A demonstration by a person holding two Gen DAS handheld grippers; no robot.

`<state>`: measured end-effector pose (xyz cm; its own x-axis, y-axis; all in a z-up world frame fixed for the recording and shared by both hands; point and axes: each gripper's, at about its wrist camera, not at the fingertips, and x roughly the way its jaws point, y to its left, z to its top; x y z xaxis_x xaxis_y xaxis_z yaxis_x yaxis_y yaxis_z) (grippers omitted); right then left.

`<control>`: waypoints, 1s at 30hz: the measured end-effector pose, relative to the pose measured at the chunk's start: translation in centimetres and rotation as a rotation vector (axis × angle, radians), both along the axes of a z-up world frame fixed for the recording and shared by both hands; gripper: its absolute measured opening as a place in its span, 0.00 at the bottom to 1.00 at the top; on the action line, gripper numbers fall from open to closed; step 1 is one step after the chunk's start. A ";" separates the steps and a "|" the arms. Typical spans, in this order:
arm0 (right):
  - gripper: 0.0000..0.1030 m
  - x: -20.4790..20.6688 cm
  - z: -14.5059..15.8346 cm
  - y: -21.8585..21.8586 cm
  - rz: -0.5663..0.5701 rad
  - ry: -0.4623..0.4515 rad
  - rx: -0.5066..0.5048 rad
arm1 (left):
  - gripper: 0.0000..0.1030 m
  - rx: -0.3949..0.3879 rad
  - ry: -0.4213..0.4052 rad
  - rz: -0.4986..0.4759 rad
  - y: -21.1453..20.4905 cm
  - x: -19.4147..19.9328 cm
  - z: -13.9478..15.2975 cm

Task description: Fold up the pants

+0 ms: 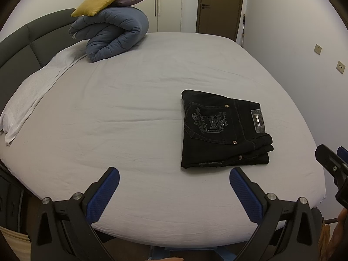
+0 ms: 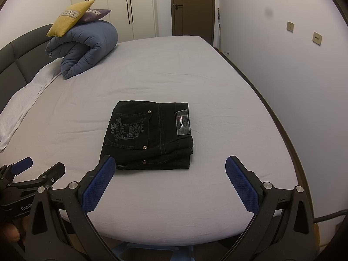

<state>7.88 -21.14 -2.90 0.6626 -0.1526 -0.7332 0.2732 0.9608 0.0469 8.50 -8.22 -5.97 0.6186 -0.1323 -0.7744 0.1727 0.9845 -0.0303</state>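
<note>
Dim even light, sharp, fisheye-bowed edges

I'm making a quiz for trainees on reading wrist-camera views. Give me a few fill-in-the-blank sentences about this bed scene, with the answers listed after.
1. The black pants lie ____ into a compact stack on the bed.
2. Both the left claw and the right claw are ____ and hold nothing.
3. The yellow pillow rests on top of a rolled ____ quilt.
4. The brown ____ behind the bed is closed.

Answers: folded; open; blue; door
</note>
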 end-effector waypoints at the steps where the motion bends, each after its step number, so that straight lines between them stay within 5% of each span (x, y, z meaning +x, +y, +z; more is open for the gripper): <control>1: 1.00 0.0 -0.1 0.1 -0.001 0.000 0.001 | 1.00 0.000 -0.001 -0.002 0.0 0.0 0.0; 30: 1.00 0.0 -0.2 0.2 -0.002 0.002 0.000 | 1.00 0.002 0.003 -0.009 0.0 -0.1 0.0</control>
<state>7.86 -20.92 -3.14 0.6611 -0.1540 -0.7343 0.2757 0.9601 0.0468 8.40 -8.25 -5.98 0.6148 -0.1362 -0.7768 0.1816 0.9829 -0.0286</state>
